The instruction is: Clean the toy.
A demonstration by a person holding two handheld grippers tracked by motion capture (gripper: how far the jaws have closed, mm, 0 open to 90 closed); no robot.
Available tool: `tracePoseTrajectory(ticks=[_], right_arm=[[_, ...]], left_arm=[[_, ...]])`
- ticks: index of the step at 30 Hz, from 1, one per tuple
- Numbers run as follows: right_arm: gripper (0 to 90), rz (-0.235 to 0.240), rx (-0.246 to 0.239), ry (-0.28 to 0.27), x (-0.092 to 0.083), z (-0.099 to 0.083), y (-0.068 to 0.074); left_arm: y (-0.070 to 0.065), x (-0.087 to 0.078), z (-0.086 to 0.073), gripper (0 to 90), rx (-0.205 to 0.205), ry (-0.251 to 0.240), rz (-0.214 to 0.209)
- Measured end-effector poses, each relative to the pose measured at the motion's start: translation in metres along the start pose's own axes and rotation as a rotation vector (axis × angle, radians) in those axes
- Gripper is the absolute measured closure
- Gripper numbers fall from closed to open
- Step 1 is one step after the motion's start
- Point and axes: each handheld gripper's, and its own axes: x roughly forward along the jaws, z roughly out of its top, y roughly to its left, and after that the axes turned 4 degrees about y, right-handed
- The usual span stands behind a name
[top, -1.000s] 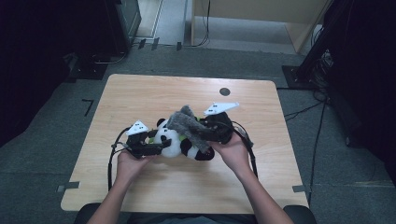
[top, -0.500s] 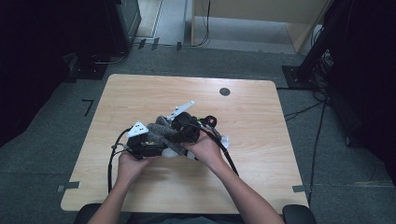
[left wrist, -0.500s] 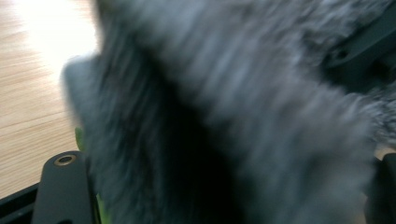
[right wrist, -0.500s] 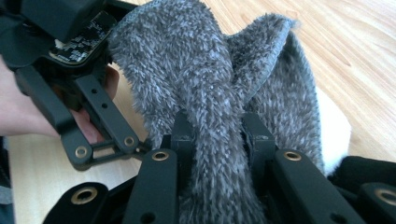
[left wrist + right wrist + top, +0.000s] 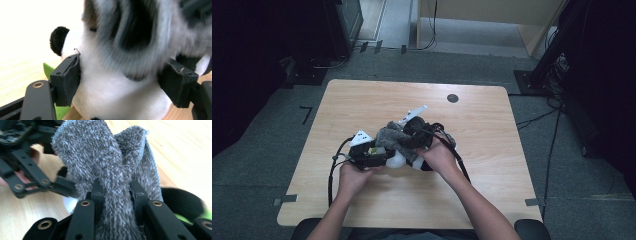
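One plush panda clamped in left gripper, one grey fuzzy cloth pinched by right gripper, mid-desk, nearer the front edge.

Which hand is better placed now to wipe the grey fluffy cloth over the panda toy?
The right. Its tool is already shut on the grey fluffy cloth, above the black-and-white plush panda. The left tool clamps the panda's body, steadying it on the wooden table.
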Motion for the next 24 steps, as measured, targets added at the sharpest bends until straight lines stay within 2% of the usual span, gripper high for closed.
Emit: tracePoseTrajectory(ticks=[3, 6, 11, 17, 20, 24], right_arm=[[71.5, -0.030, 0.027, 0.001, -0.007, -0.005, -0.013], [71.8, -0.029, 0.053, -0.004, -0.012, -0.010, -0.022], [71.9, -0.017, 0.063, -0.019, -0.016, -0.011, -0.025], [72.1, 0.027, 0.065, -0.063, -0.019, -0.007, -0.019], [72.1, 0.057, 0.056, -0.083, -0.021, -0.002, -0.009], [72.1, 0.076, 0.015, -0.094, -0.016, 0.006, 0.008]], left_arm=[[0.001, 0.000, -0.001, 23.2, 0.000, -0.005, -0.006], [0.001, 0.000, -0.002, 23.2, 0.001, -0.015, -0.009], [0.001, 0.000, -0.002, 22.9, -0.004, -0.016, -0.015], [0.002, -0.001, -0.002, 21.9, -0.007, -0.022, -0.023], [0.000, -0.002, -0.001, 21.7, -0.002, -0.032, -0.017], [-0.003, -0.004, 0.000, 22.7, 0.008, -0.050, -0.010]])
